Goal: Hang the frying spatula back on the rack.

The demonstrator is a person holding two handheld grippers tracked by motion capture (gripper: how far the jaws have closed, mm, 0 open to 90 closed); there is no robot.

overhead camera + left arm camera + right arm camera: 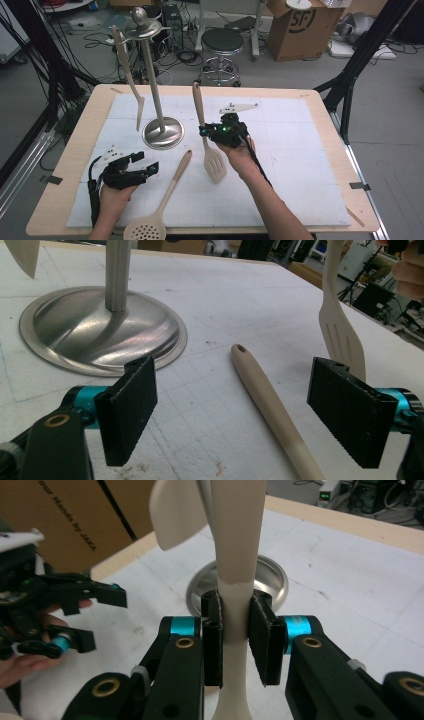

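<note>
A steel stand (pixel 162 133) rises at the mat's left, and a beige utensil (pixel 127 70) hangs from its top. My right gripper (pixel 206 131) is shut on the handle of a beige slotted spatula (pixel 214 164), held upright with the blade down just above the mat. In the right gripper view the pads (pixel 212 630) pinch that handle (pixel 235 600). My left gripper (pixel 145 163) rests open near the front left. Its jaws (pixel 237 410) stand wide on either side of the handle (pixel 265 400) of a beige skimmer (pixel 159 212) lying flat, without touching it.
The white mat (pixel 300 165) covers a wooden table (pixel 75 165). The stand's round base (pixel 100 330) sits close ahead of my left gripper. A stool (pixel 221 45), a cardboard box (pixel 300 30) and cables lie on the floor beyond the far edge.
</note>
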